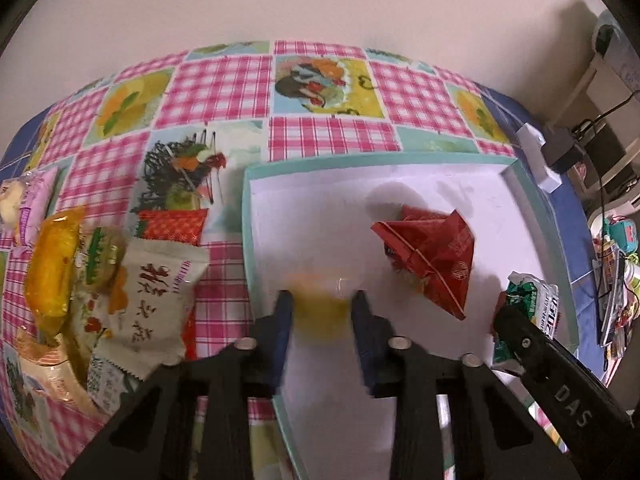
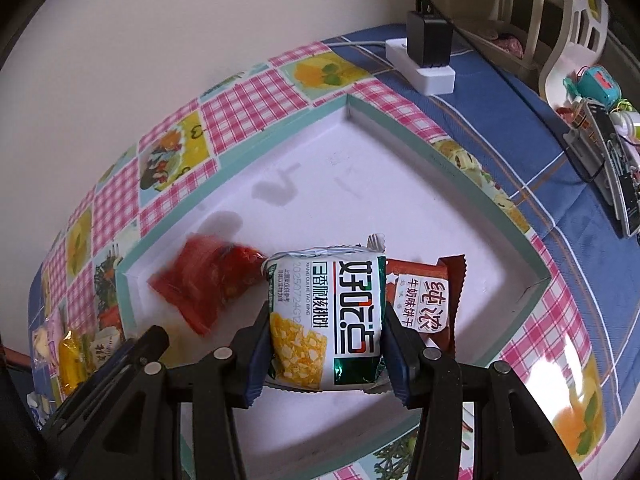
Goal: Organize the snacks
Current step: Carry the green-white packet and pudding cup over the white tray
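Black charger on power strip

The yellow packet between the left tongs is blurred beyond reading.

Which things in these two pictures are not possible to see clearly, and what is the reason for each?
- Yellow snack in the left hand-held gripper, left wrist view: motion blur, no print readable.
- Red packet in the box, right wrist view: blurred, label unreadable.
- Brown biscuit packet, right wrist view: partly hidden behind the green-and-white packet held by the right hand-held gripper.
- Snack pile, left wrist view: packets overlap, lower ones cut off by the gripper frame.
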